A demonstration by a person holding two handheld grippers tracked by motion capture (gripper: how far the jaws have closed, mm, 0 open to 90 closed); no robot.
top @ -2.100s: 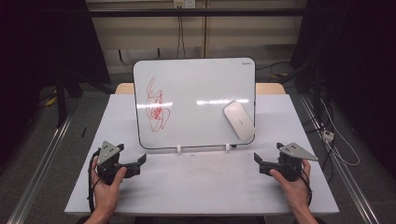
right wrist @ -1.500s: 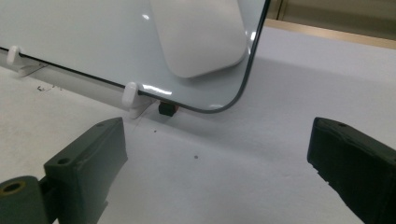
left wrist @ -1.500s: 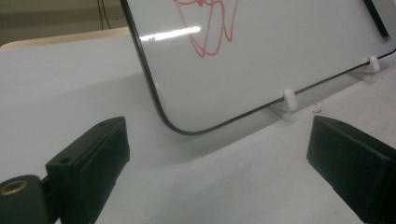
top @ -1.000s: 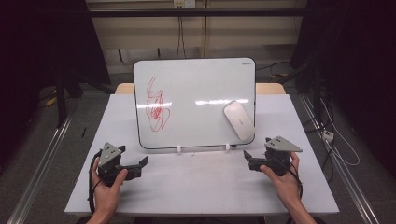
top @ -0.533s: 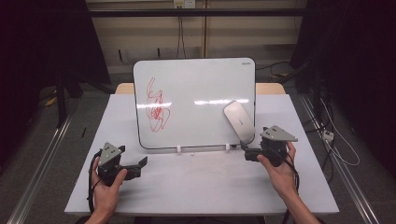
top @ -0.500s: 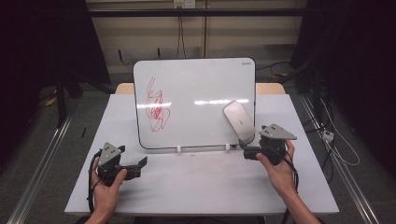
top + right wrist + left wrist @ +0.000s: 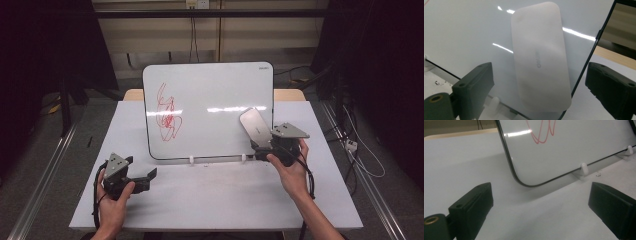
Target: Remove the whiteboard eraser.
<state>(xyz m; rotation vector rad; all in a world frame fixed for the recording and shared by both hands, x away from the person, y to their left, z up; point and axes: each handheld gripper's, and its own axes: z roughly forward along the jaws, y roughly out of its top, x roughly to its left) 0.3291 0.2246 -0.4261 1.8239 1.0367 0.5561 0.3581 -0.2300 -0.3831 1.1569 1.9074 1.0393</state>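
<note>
A white whiteboard (image 7: pixel 210 100) stands upright on the table, with a red scribble (image 7: pixel 167 115) on its left half. A grey-white eraser (image 7: pixel 254 127) clings to its lower right corner. My right gripper (image 7: pixel 261 150) is raised just below and to the right of the eraser. Its jaws are open and have just been closing a little. In the right gripper view the eraser (image 7: pixel 540 55) lies just ahead of the gap and the pads are off it. My left gripper (image 7: pixel 148 179) rests open at the front left, with nothing in it. It faces the board's lower corner (image 7: pixel 524 182).
The white table (image 7: pixel 215 200) has bare room in front of the board. Two small white feet (image 7: pixel 191 160) hold the board's lower edge. Cables (image 7: pixel 360 150) lie on the floor to the right, and metal rails run along both sides.
My right gripper has risen and moved forward and left, from the table's front right up to the eraser. The left gripper, the board and the eraser have stayed put.
</note>
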